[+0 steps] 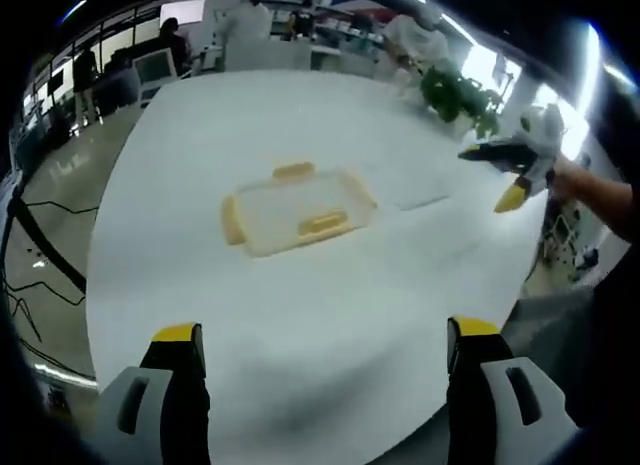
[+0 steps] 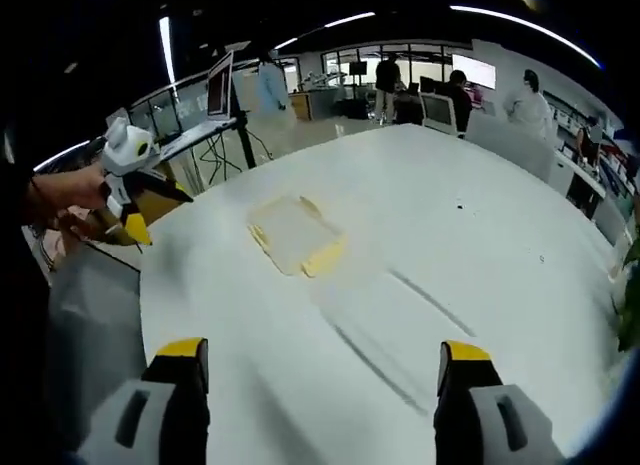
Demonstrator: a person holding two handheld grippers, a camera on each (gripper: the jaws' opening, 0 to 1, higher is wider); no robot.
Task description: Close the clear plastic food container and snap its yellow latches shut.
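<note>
The clear plastic food container (image 1: pixel 297 210) lies flat on the white table (image 1: pixel 300 315), with yellow latches (image 1: pixel 323 223) sticking out at its sides. My left gripper (image 1: pixel 324 333) is open, well short of the container, nothing between its jaws. At the right of the left gripper view, a hand holds my right gripper (image 1: pixel 505 175) above the table edge. In the right gripper view the container (image 2: pixel 293 235) sits ahead and slightly left, and my right gripper (image 2: pixel 322 352) is open and empty. The left gripper (image 2: pixel 128 190) appears at the left, off the table's rim.
A green plant (image 1: pixel 455 93) stands at the table's far right. Several people, desks and monitors (image 2: pixel 437 107) fill the room behind. A laptop on a stand (image 2: pixel 220 85) is beyond the table. Faint streaks (image 2: pixel 400 335) mark the tabletop near the right gripper.
</note>
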